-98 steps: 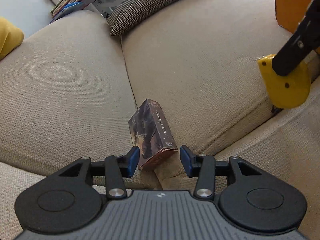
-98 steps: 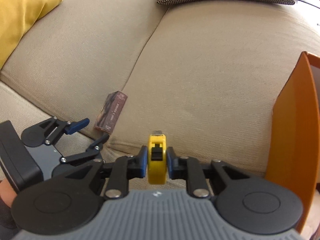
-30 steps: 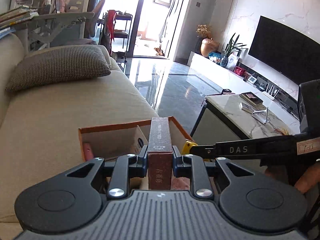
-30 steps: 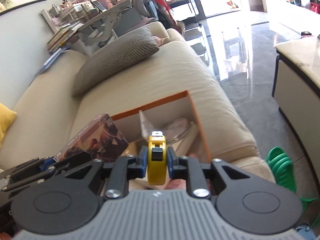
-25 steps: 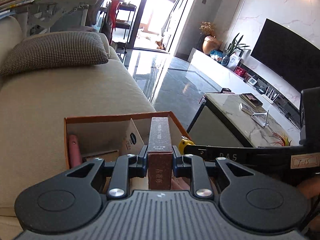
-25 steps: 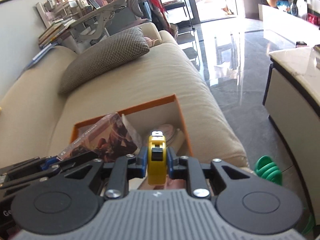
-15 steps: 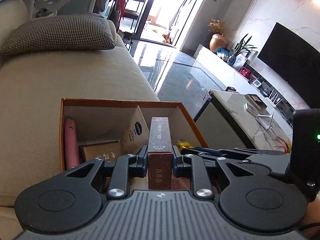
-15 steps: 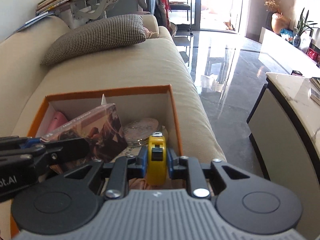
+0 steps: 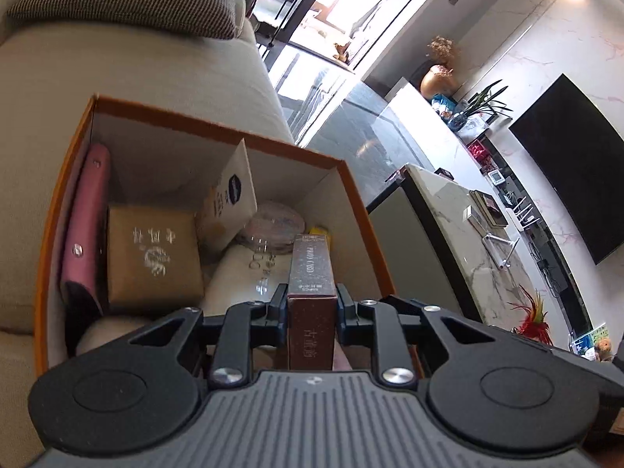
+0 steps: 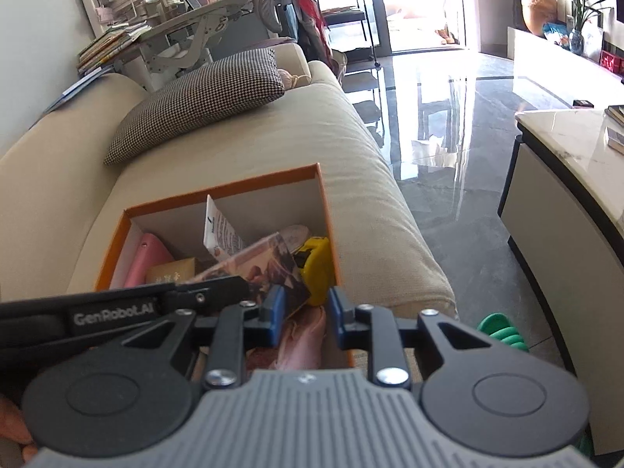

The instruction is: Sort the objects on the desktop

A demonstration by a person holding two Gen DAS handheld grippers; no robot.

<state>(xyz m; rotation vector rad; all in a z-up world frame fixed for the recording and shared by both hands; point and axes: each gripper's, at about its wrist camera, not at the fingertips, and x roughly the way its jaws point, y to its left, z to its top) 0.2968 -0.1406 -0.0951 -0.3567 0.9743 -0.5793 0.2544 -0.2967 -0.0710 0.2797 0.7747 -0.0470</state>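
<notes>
An orange storage box (image 9: 218,126) (image 10: 222,187) stands on the beige sofa, holding several items. My left gripper (image 9: 312,308) is shut on a dark card box (image 9: 312,273) and holds it over the orange box's right side. The card box also shows in the right wrist view (image 10: 269,265), held by the left gripper's arm. My right gripper (image 10: 302,314) is open and empty just above the box's near right corner. The yellow tape measure (image 10: 318,269) lies inside the box against its right wall; a sliver of it shows in the left wrist view (image 9: 319,231).
Inside the box are a pink case (image 9: 87,214), a tan carton (image 9: 152,253), a white card (image 9: 230,202) and a round clear lid (image 9: 273,226). A houndstooth cushion (image 10: 202,97) lies farther along the sofa. A marble-topped table (image 10: 565,195) stands to the right across the floor.
My right gripper has opened and let go of the yellow tape measure, which now lies in the box. Both grippers have moved lower over the box; the left still holds the card box.
</notes>
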